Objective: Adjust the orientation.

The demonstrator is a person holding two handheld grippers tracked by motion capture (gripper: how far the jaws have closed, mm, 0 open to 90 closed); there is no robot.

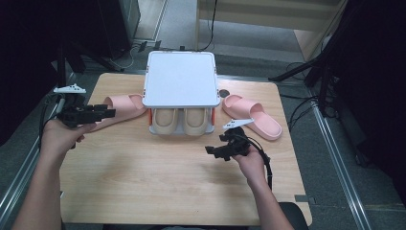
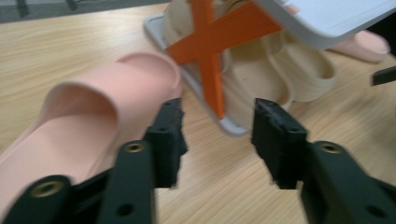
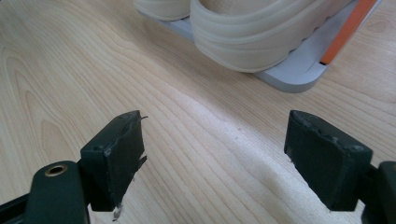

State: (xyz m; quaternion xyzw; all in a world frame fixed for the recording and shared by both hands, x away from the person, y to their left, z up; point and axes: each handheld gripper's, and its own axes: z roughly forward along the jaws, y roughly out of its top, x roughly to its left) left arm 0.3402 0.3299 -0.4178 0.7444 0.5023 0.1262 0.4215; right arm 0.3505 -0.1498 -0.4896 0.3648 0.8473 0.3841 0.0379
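Resting on a pale wood-grain tabletop (image 1: 158, 172), a small two-tier white plastic rack (image 1: 180, 79) with orange cross-braces is seen, a pair of smooth cream slippers (image 1: 182, 120) tucked on its lower shelf. Two soft pink moulded slides are laid either side: one (image 1: 122, 106) just beside the left gripper (image 1: 109, 113), jaws apart; another (image 1: 252, 116) beyond the right gripper (image 1: 213, 151), jaws spread wide over bare wood

No readable text, labels, brand names, numbers or signs appear anywhere in these views.
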